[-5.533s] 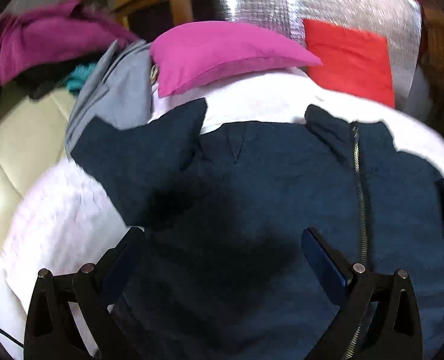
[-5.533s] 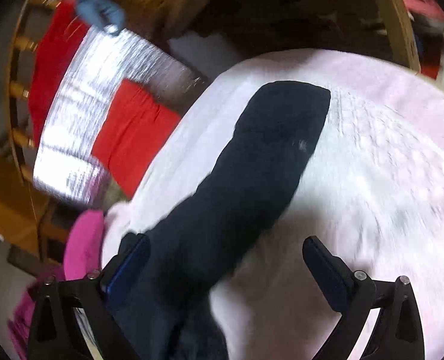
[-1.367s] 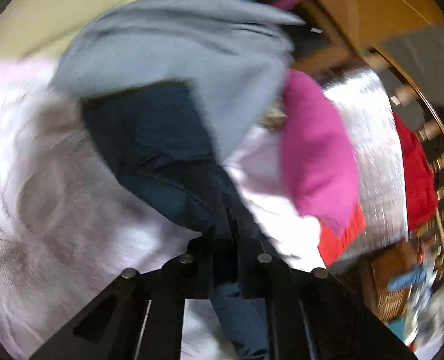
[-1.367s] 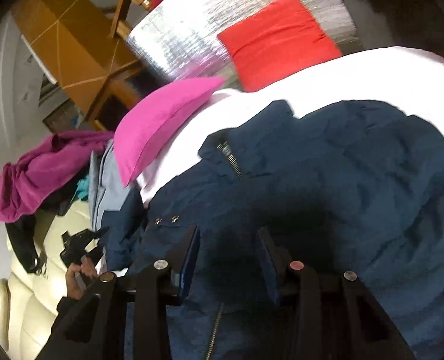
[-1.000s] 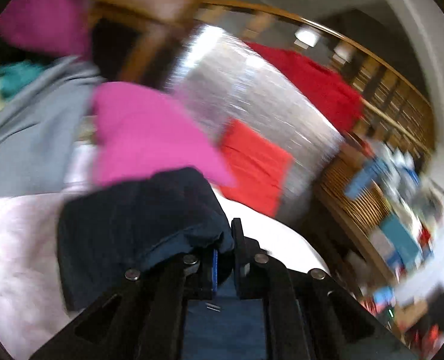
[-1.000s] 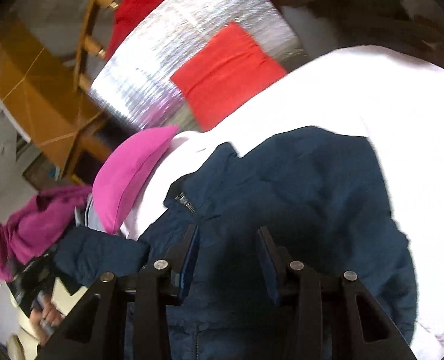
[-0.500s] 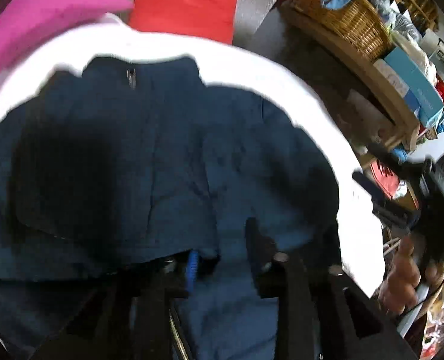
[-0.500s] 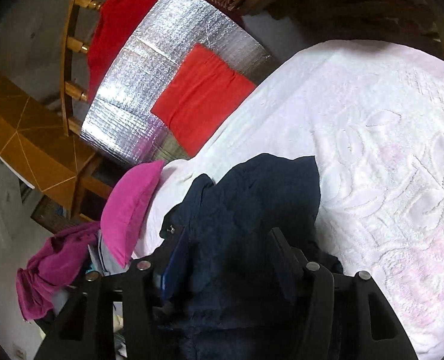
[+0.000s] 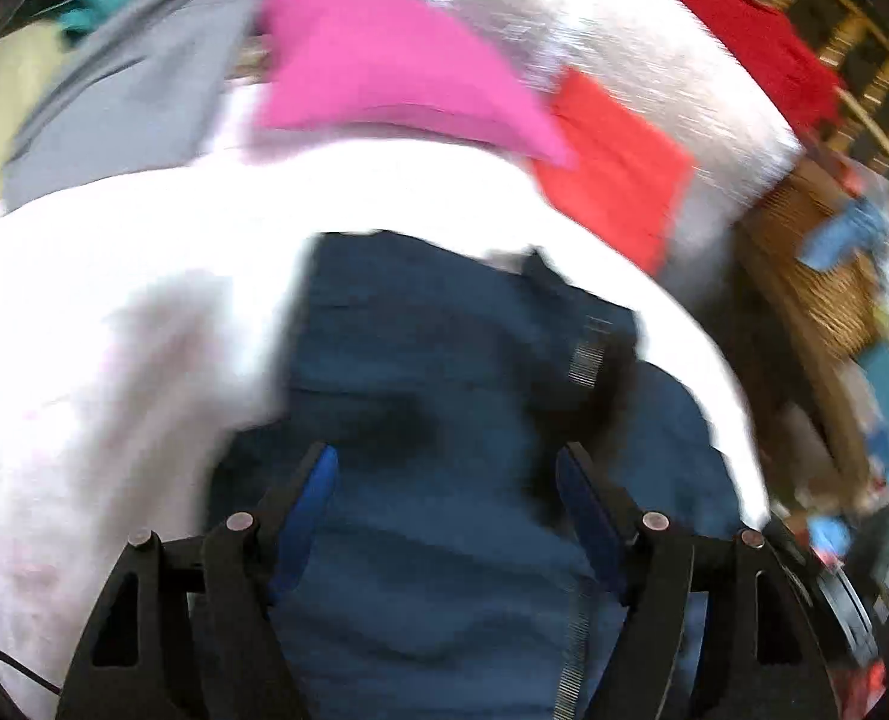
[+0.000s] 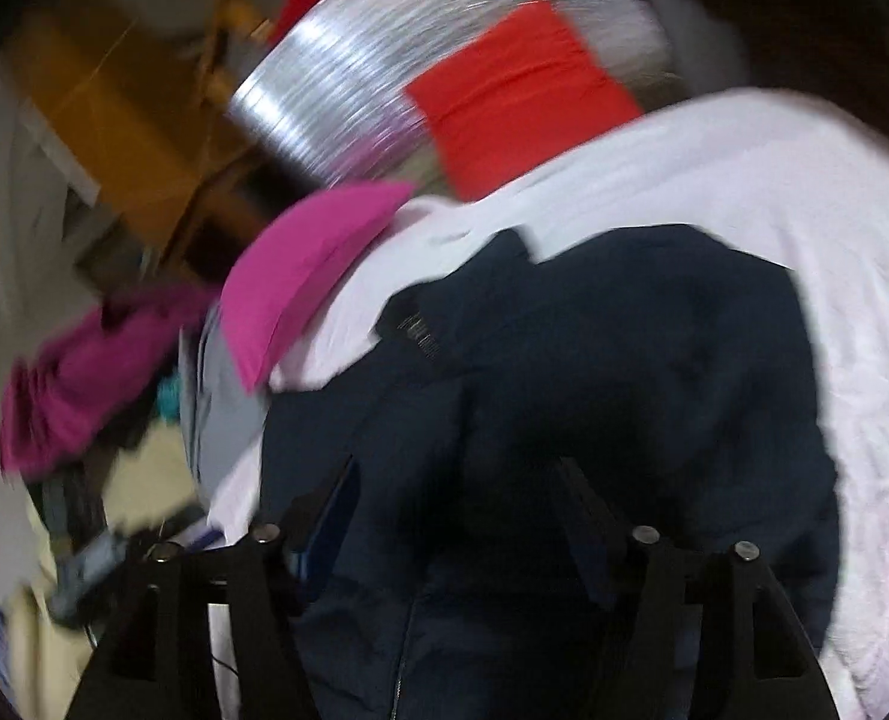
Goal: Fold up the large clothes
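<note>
A dark navy zip jacket (image 9: 444,396) lies on the white bedspread (image 9: 114,312), both sleeves folded in over its body. My left gripper (image 9: 447,474) hangs just above the jacket, jaws opening, fabric below them but nothing pinched between the blue pads. In the right wrist view the same jacket (image 10: 624,360) fills the middle, its collar and zipper (image 10: 417,330) toward the left. My right gripper (image 10: 456,492) is over the jacket, jaws opening, with no cloth gripped. Both views are motion-blurred.
A pink pillow (image 9: 384,66) and a grey garment (image 9: 126,96) lie at the head of the bed. A silver sheet with a red cloth (image 9: 618,168) leans behind. A wicker basket (image 9: 816,282) and shelves stand at right; magenta clothes (image 10: 84,372) pile at left.
The left gripper let go of the sleeve it carried over the jacket and its jaws spread. The right gripper's jaws widened too. Both sleeves now lie folded on the jacket.
</note>
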`<state>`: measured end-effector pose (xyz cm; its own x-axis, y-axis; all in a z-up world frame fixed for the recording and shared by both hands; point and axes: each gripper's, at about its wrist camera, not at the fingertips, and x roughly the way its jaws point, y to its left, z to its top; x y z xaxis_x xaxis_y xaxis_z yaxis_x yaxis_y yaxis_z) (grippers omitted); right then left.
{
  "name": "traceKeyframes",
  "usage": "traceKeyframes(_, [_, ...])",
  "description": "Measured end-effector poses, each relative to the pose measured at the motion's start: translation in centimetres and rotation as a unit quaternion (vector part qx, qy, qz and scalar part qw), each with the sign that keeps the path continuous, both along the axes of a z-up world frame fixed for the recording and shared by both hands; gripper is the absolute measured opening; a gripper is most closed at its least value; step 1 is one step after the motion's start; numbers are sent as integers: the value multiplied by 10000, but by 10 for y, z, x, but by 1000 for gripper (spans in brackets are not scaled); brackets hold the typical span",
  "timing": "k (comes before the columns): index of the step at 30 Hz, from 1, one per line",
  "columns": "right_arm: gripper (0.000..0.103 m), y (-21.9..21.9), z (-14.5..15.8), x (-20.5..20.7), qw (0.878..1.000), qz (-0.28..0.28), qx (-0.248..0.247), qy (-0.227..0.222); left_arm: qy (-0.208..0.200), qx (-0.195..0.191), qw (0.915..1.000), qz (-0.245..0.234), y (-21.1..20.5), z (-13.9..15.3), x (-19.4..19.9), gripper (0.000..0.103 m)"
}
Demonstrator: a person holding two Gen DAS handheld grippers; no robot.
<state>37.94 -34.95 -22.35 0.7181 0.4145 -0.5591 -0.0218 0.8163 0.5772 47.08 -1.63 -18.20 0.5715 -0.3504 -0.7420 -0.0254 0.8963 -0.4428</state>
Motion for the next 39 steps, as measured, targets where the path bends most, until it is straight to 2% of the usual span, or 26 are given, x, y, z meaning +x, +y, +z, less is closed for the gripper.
traceKeyframes(1, [84,17,4,1,9994,171,-274,-75,125,-23,9998,121,7,-8,4,76])
traceKeyframes(3, [90,55,10,1,9940,441,-927,-374,314,-124,9988,350,14,-23,10,76])
traceKeyframes(6, [98,101,12,-1,9798,682,-1752,-685,483,103,9978,444,12,-33,15,75])
traceKeyframes(9, [100,136,3,9,9601,652,-2632,-687,631,216,9971,360,15,-43,13,74])
traceKeyframes(11, [93,138,-8,20,9559,409,-2875,-439,657,331,9968,322,12,-47,13,74])
traceKeyframes(13, [70,121,-13,30,9690,234,-2454,-186,629,369,9970,272,15,-46,11,74])
traceKeyframes(16, [64,77,-10,30,9863,-348,-1611,-44,633,389,9970,219,17,-44,11,74])
traceKeyframes(20, [64,8,-16,18,9953,-927,-229,140,692,325,9968,225,22,-48,18,74])
traceKeyframes(24, [66,-56,-41,3,9837,-1418,957,561,643,356,9972,138,22,-46,18,74])
traceKeyframes(26, [68,-84,-54,-7,9722,-1606,1554,704,598,251,9978,106,22,-42,16,74])
traceKeyframes(29, [78,-118,-73,-17,9491,-1895,2411,716,348,95,9993,27,22,-32,15,75])
traceKeyframes(30, [85,-122,-78,-17,9449,-1880,2581,727,272,59,9996,-10,21,-29,15,75])
traceKeyframes(34, [84,-121,-102,-7,9294,-1611,3200,893,306,-42,9995,-114,14,-32,20,75])
traceKeyframes(35, [81,-118,-101,-3,9288,-1607,3212,915,400,29,9991,-121,11,-38,23,75])
traceKeyframes(36, [62,-117,-101,-2,9296,-1631,3176,915,487,165,9986,-107,8,-41,25,75])
traceKeyframes(37, [37,-116,-99,0,9349,-1606,3017,955,550,292,9980,-97,6,-44,26,75])
traceKeyframes(39, [34,-116,-89,-3,9433,-1570,2765,956,592,542,9968,-56,4,-46,27,75])
